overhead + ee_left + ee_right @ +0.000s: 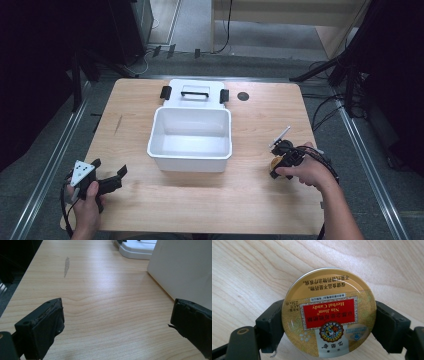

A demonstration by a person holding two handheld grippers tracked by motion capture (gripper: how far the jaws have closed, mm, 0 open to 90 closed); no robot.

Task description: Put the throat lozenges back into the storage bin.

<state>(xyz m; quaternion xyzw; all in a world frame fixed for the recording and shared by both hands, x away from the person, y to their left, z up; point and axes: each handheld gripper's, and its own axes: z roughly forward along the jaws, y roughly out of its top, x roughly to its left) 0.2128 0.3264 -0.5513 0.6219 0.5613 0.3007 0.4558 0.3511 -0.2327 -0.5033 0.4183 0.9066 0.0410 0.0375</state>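
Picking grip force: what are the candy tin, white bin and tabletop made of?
Candy tin: likely printed metal, glossy, silvery rim with glare.
White bin: probably moulded plastic, smooth and uniform with rounded corners.
Tabletop: wood-grain surface, slight sheen; laminate or veneer, cannot tell which.
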